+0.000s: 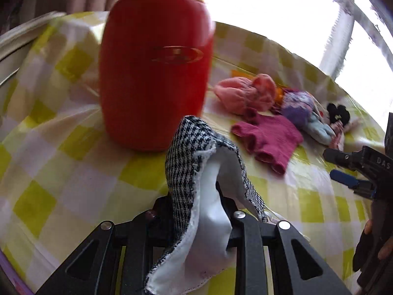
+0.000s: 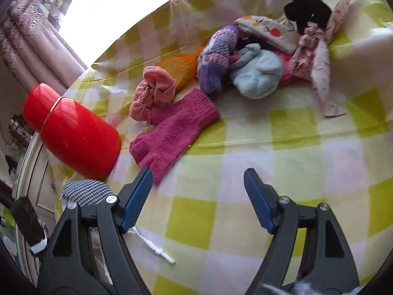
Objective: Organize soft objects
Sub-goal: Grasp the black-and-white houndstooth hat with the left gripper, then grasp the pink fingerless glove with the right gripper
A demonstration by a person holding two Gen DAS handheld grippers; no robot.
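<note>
My left gripper (image 1: 196, 194) is shut on a black-and-white houndstooth cloth (image 1: 186, 162) with a white lining, which stands up between the fingers and hides their tips. The same cloth (image 2: 86, 191) shows at the lower left of the right wrist view. My right gripper (image 2: 197, 172) is open with nothing between its blue pads (image 2: 137, 196), just short of a magenta glove (image 2: 174, 127). Behind the glove lie a pink sock (image 2: 152, 91), a purple knitted glove (image 2: 218, 56), a light blue glove (image 2: 258, 73) and a black scrunchie (image 2: 307, 9).
A tall red flask (image 1: 154, 73) stands right behind the held cloth, on the yellow-checked tablecloth (image 2: 196, 221). Patterned fabric pieces (image 2: 270, 32) and an orange net (image 2: 179, 66) lie in the pile. A white string (image 2: 152, 245) lies near my right gripper. The table's edge and a curtain are at left.
</note>
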